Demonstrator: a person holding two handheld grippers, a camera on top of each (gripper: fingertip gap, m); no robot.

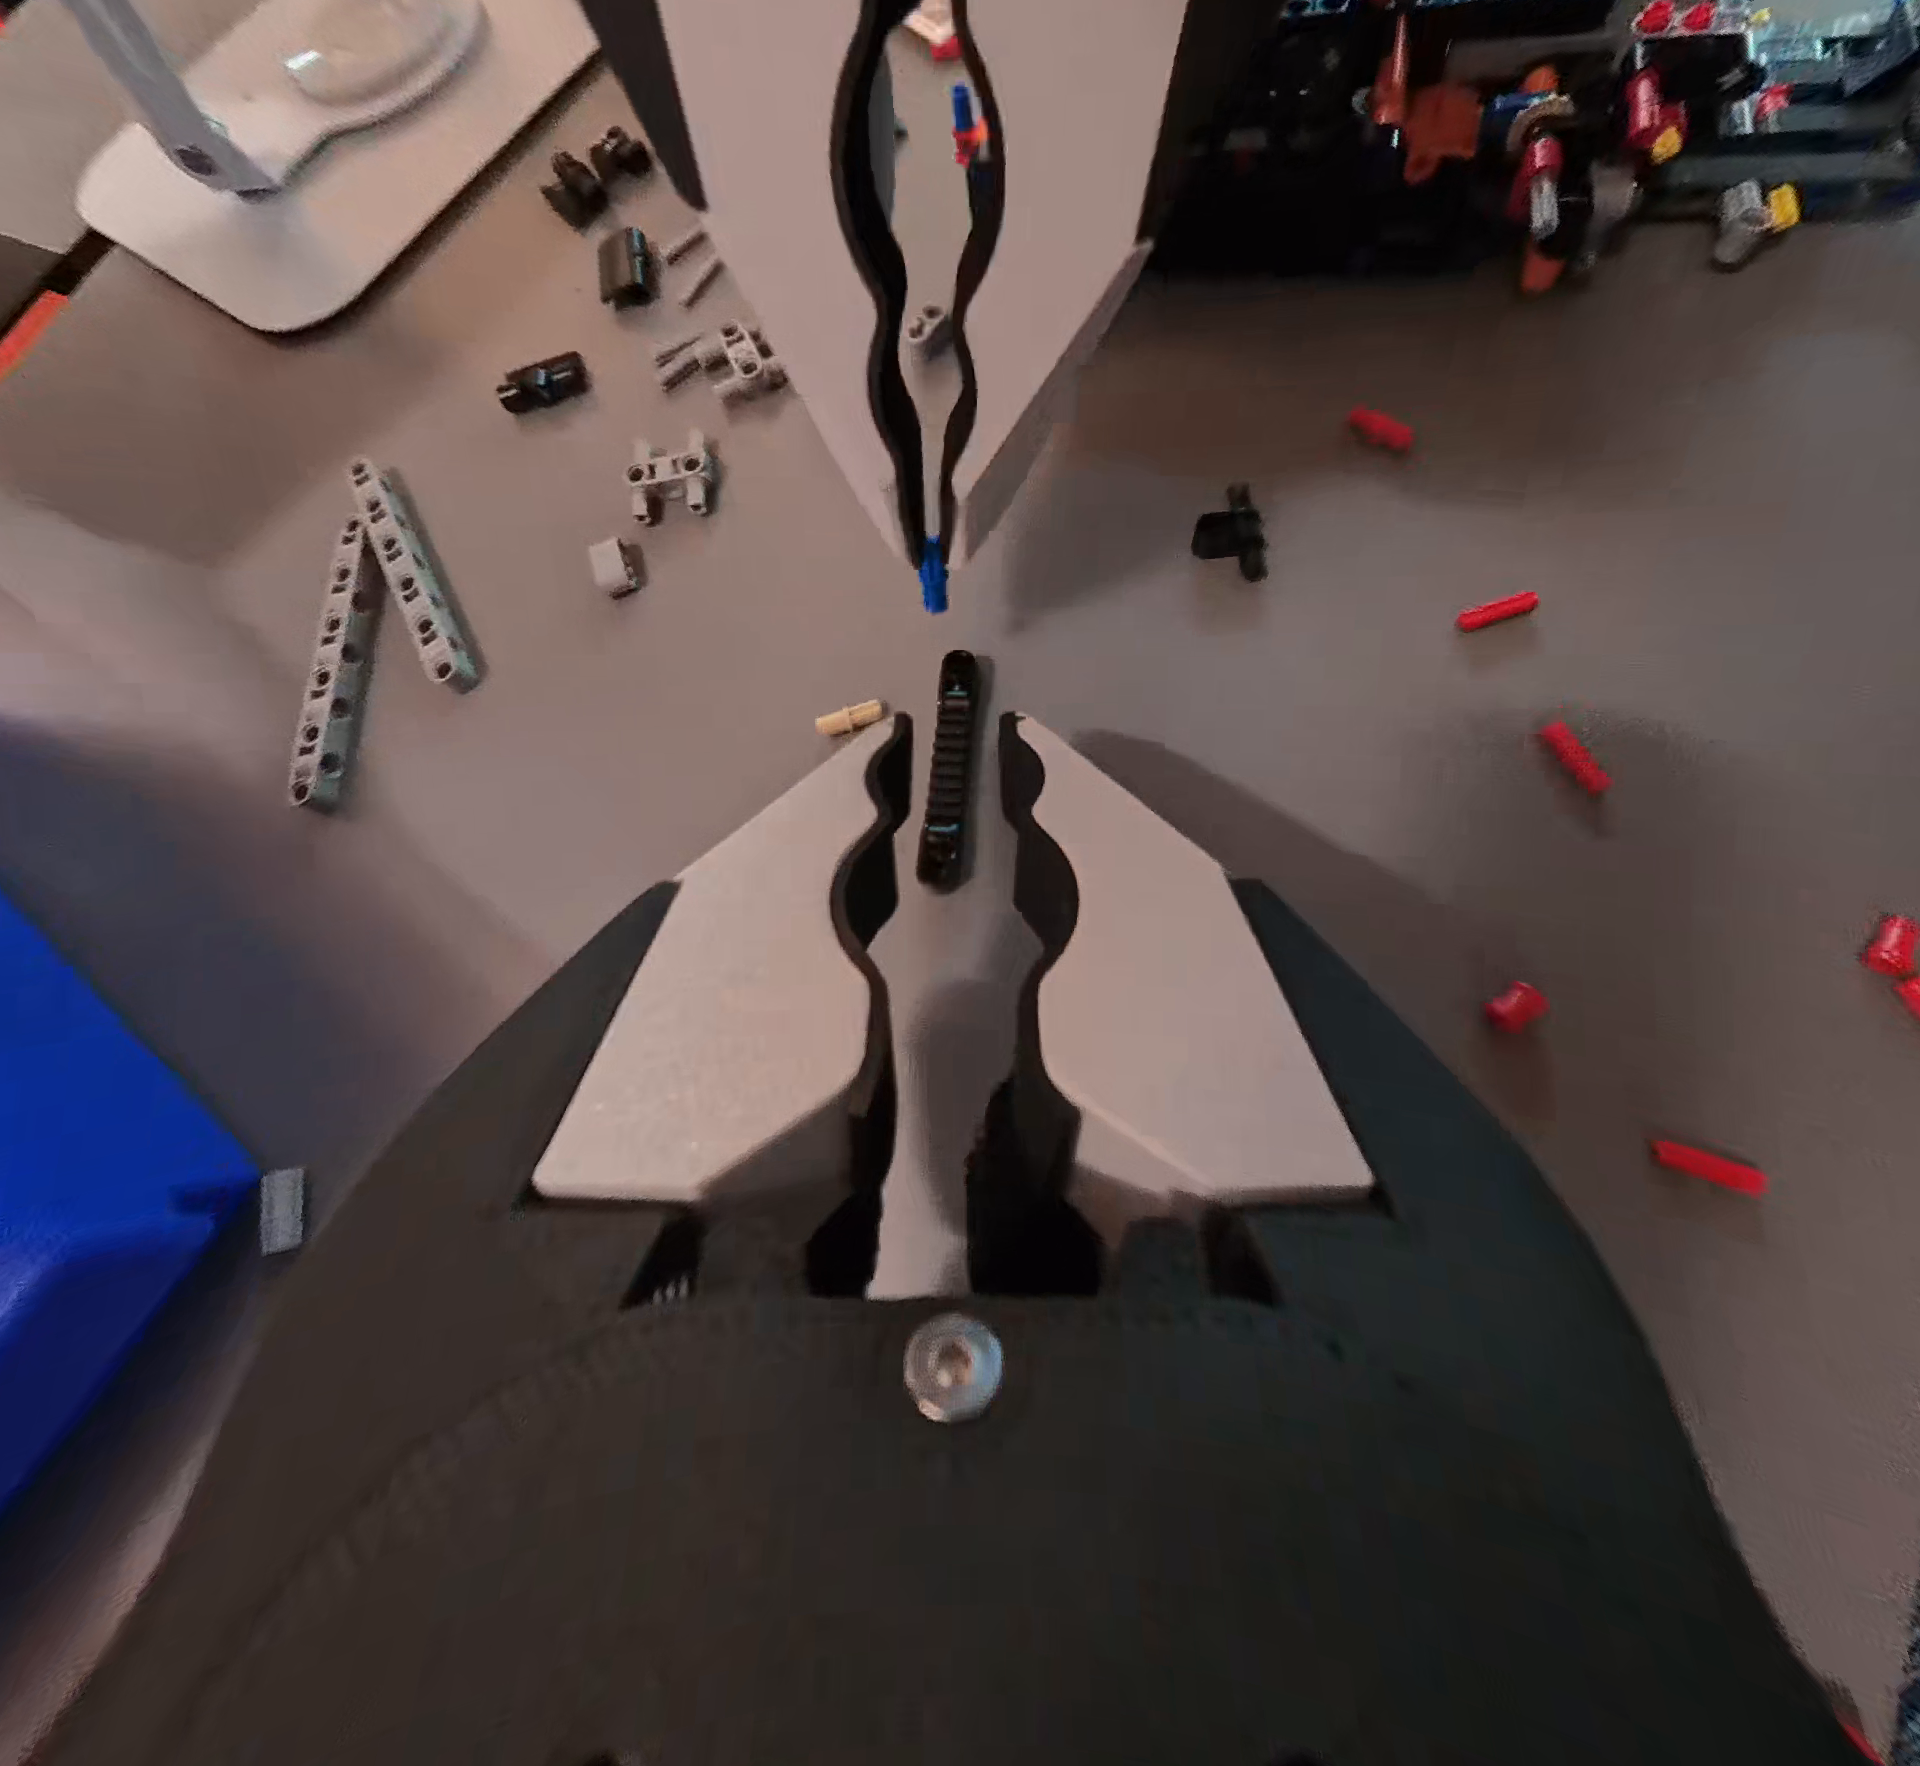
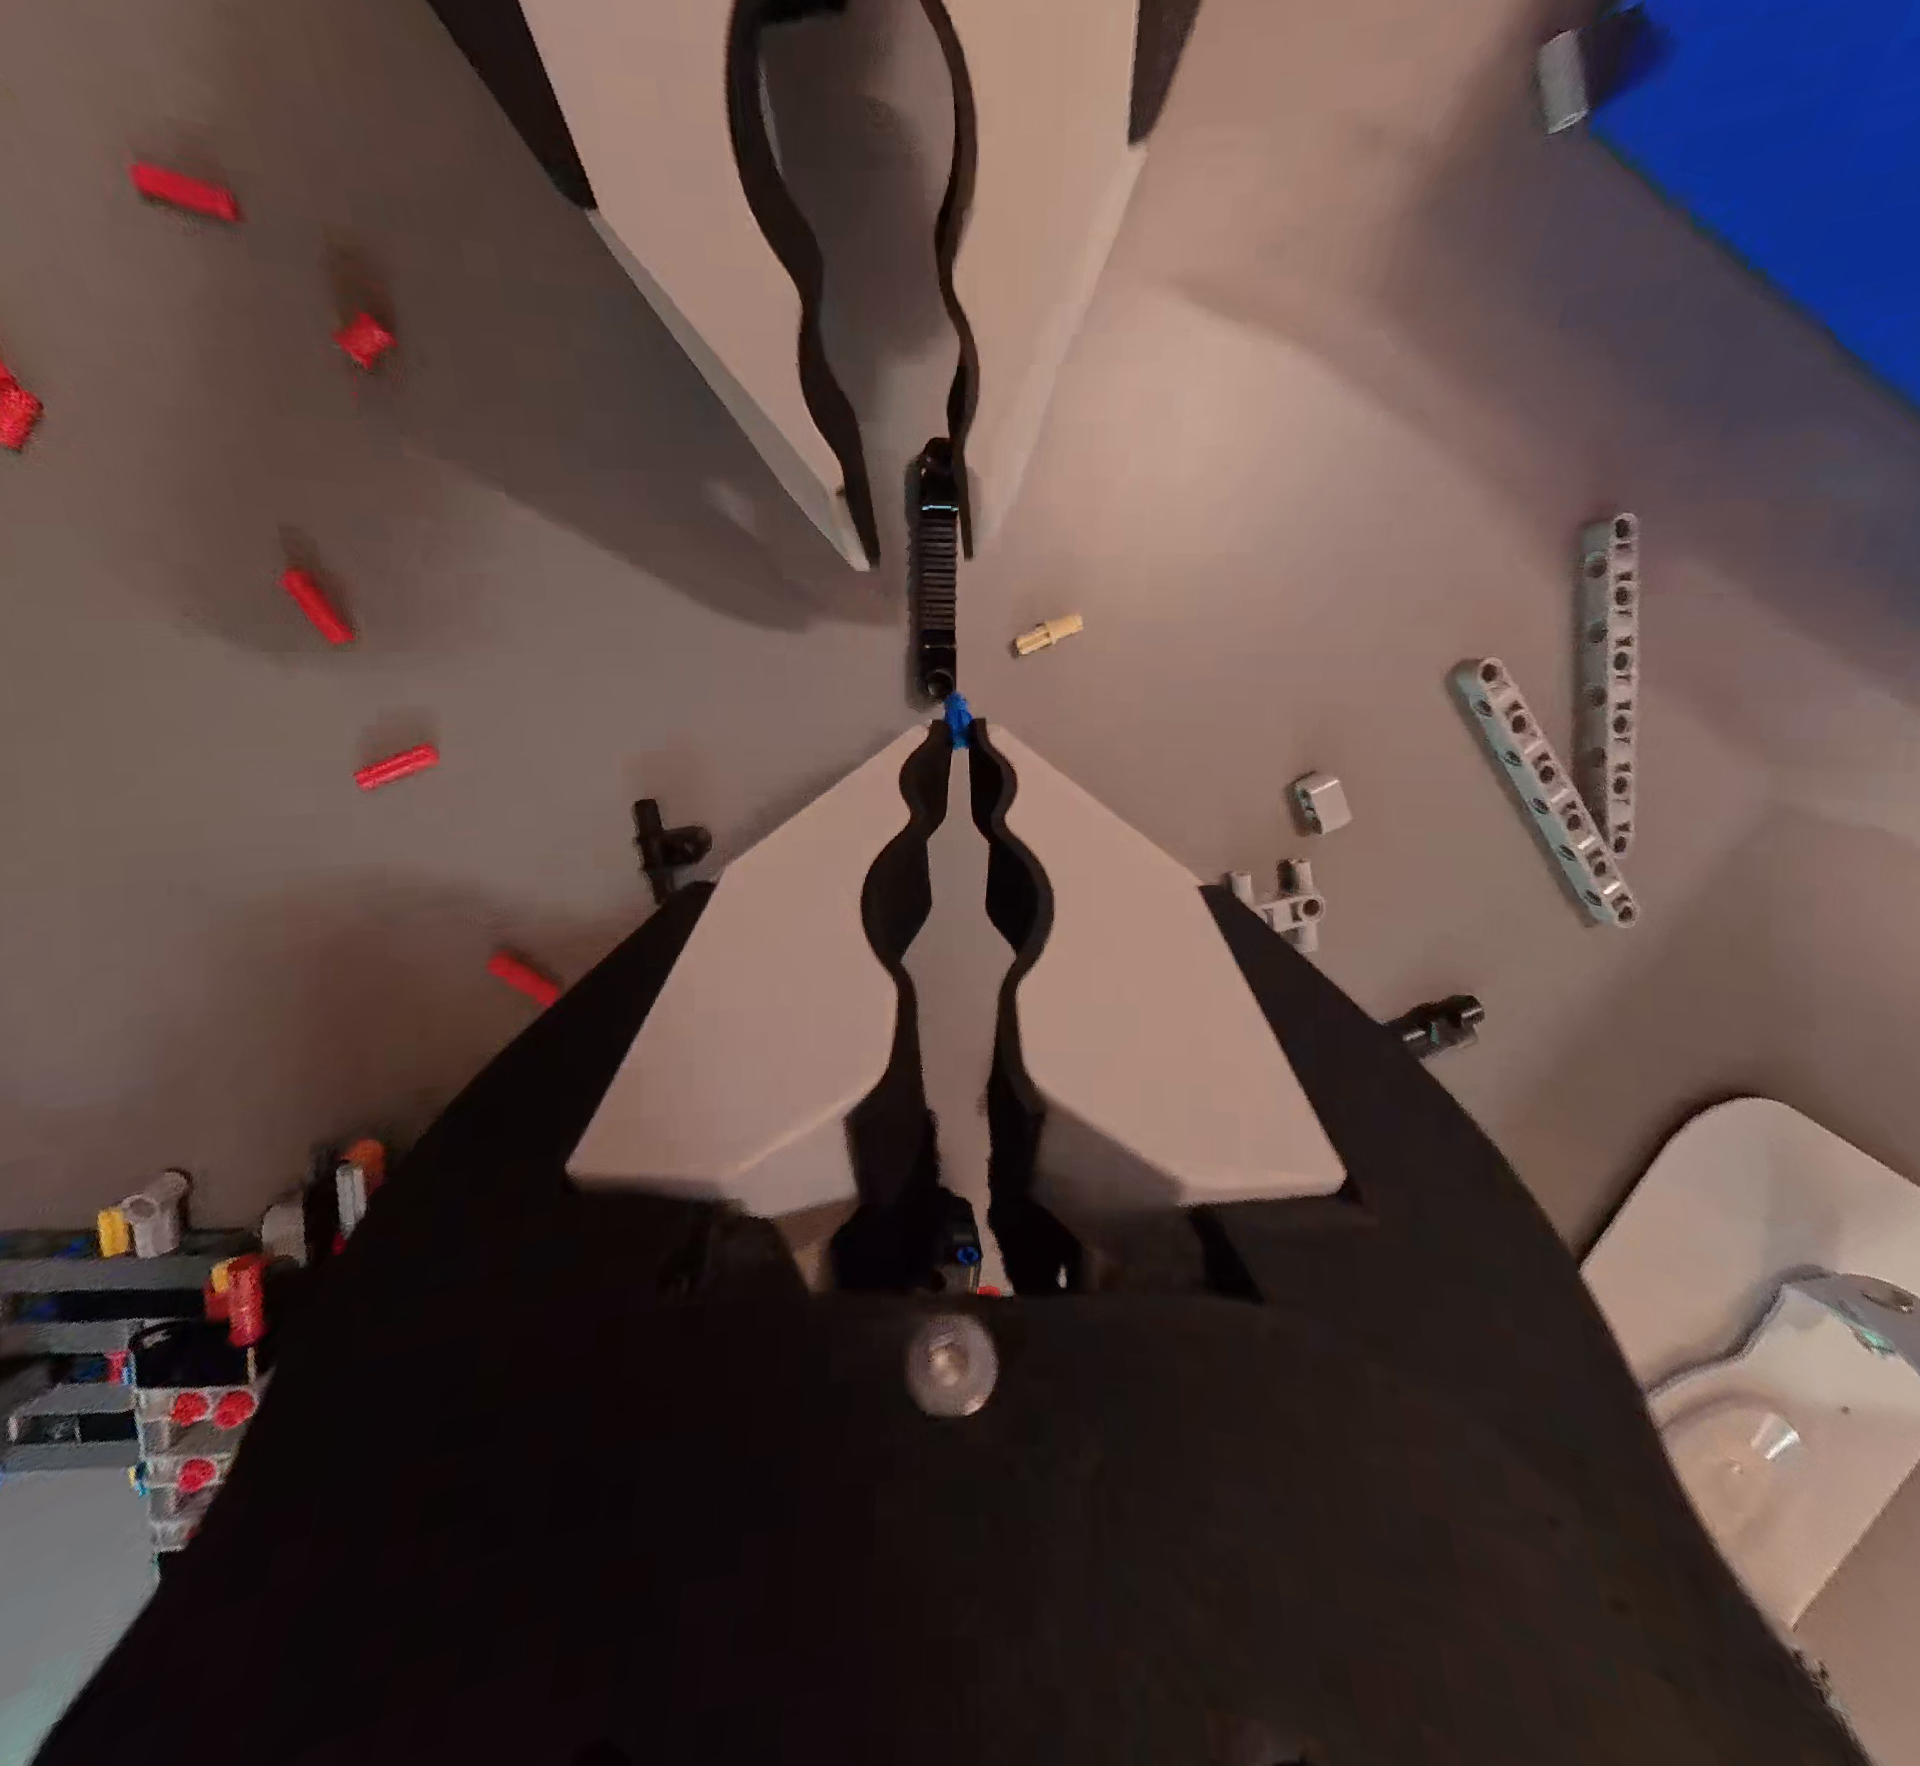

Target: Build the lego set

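A black toothed rack piece [image 1: 951, 771] lies on the grey table between the fingers of my left gripper [image 1: 956, 729]. The jaws are open, with a gap on each side of the rack. My right gripper [image 2: 958, 729] is shut on a small blue pin [image 2: 957, 717], which sticks out of its tips. The pin's free end sits right at the end hole of the rack [image 2: 932, 594]. In the left wrist view the right gripper [image 1: 932, 553] comes in from above with the blue pin [image 1: 932, 578] pointing at the rack's far end.
A tan pin [image 1: 850, 717] lies just left of the rack. Grey beams [image 1: 384, 615] and small grey and black parts lie to the left, red pins [image 1: 1494, 612] to the right. The part-built model [image 1: 1558, 85] stands at the back right, with a blue box [image 1: 94, 1197] and a white stand base [image 1: 281, 158]. Left and right tips are no more than a few centimetres apart.
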